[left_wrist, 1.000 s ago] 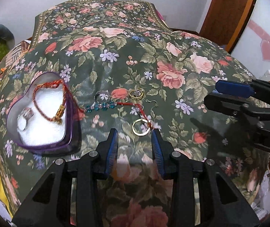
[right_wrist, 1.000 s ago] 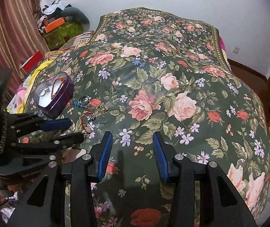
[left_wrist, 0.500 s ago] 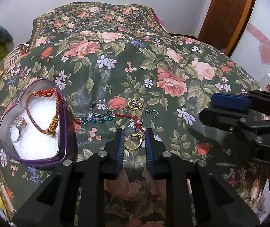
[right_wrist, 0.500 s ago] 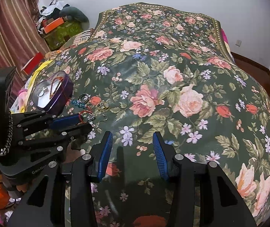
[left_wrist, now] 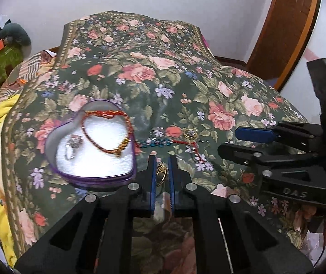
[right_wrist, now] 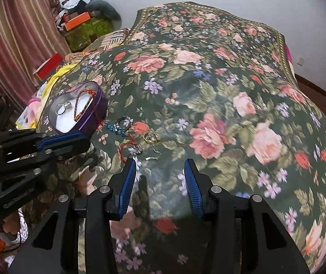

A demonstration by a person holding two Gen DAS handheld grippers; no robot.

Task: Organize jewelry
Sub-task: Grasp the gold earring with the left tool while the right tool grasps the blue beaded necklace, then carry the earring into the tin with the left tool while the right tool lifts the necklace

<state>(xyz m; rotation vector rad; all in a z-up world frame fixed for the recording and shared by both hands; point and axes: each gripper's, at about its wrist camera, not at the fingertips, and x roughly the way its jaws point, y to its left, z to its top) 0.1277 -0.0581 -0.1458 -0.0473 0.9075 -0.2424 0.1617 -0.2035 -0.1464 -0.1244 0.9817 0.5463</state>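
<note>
A bed under a dark floral bedspread (left_wrist: 163,73) carries the jewelry. The left gripper (left_wrist: 162,163) is clamped on a gold hoop earring (left_wrist: 161,171), held just right of the purple heart-shaped tin (left_wrist: 99,178), clear of its rim. Inside the tin, on white padding, lie a silver stone ring (left_wrist: 72,146) and a red cord bracelet (left_wrist: 108,132) with a gold clasp. Beyond, loose on the fabric, sit a teal bead bracelet (left_wrist: 156,142), a gold ring (left_wrist: 190,133) and a thin red cord (left_wrist: 194,150). The right gripper (right_wrist: 160,171), its blue ribbed pads apart and holding nothing, hovers near the cord.
</note>
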